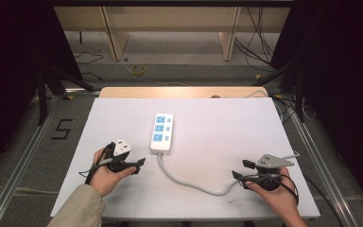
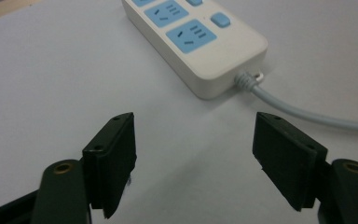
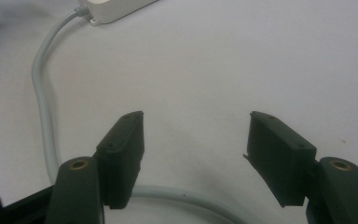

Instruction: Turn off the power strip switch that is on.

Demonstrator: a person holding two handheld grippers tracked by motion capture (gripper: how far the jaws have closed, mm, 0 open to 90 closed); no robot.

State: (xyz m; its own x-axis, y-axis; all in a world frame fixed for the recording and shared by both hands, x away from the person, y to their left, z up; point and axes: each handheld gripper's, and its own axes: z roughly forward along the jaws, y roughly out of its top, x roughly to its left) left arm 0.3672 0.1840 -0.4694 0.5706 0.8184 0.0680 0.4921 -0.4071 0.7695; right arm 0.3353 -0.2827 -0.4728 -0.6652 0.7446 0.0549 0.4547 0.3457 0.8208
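White plastic strip: power strip lies flat mid-table, long axis running away from the person; three blue socket faces up, each with a blue switch beside it; placed so both hands can reach it
Cable: grey cable leaves the strip's near end, curves toward the person's right, passes under the right gripper; slack, not plugged in anywhere I can see; far end hidden by the hand
Table: white tabletop; nothing else on it
Left gripper: left gripper low over the table, just left of the strip's near end; jaws apart, nothing between them; in the left gripper view they frame bare table with the strip's cable end ahead; judgement: lined up to close in on that corner, likely to steady or shift the strip
Right gripper: right gripper jaws apart, nothing clamped; cable runs across below the jaws in the right gripper view, near but not pinched; judgement: parked over the cable to pick it up next, wide jaws give margin for a thin round lead
Hands: each hand wraps a gripper body from below; left sleeve beige
Writing: black "5" taped on the floor left of the table; no brand or rating text readable on the strip, too small or blurred
Risk: judgement; light strip may slide on the smooth top if nudged from one side only
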